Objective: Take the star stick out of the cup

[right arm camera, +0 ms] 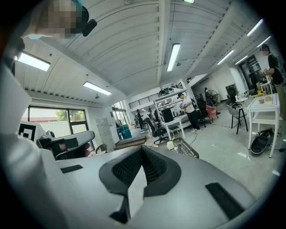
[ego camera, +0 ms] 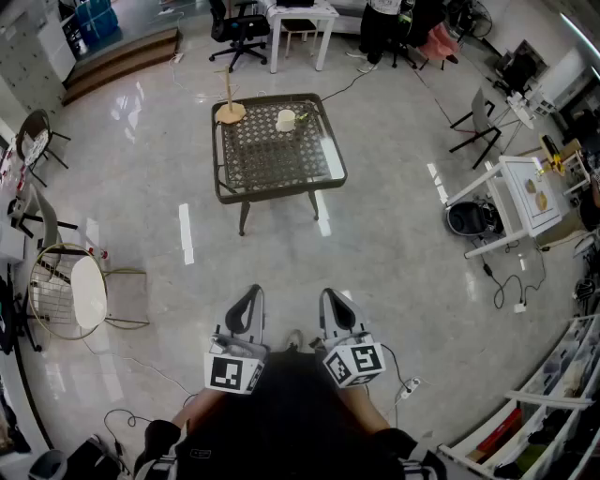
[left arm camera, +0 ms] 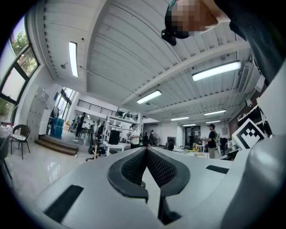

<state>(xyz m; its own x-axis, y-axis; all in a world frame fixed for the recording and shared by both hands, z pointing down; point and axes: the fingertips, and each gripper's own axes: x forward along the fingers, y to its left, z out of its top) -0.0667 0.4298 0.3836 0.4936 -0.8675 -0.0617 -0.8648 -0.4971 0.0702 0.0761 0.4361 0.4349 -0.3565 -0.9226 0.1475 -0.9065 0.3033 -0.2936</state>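
Far table, tiny cup: the contents are anyone's call.
In the head view the cup (ego camera: pixel 286 120) on the far table (ego camera: pixel 330 161) is a pale speck, and what stands in it is too small to tell. In the right gripper view the right gripper (right arm camera: pixel 142 148) covers part of that table. A far person (ego camera: pixel 382 23) is cut off at the top edge, and the near-right shelving (ego camera: pixel 548 412) runs out of frame.

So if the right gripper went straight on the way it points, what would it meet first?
Bare floor lies ahead of the right gripper; the first thing is probably the wicker table holding the cup, though depth is unclear.
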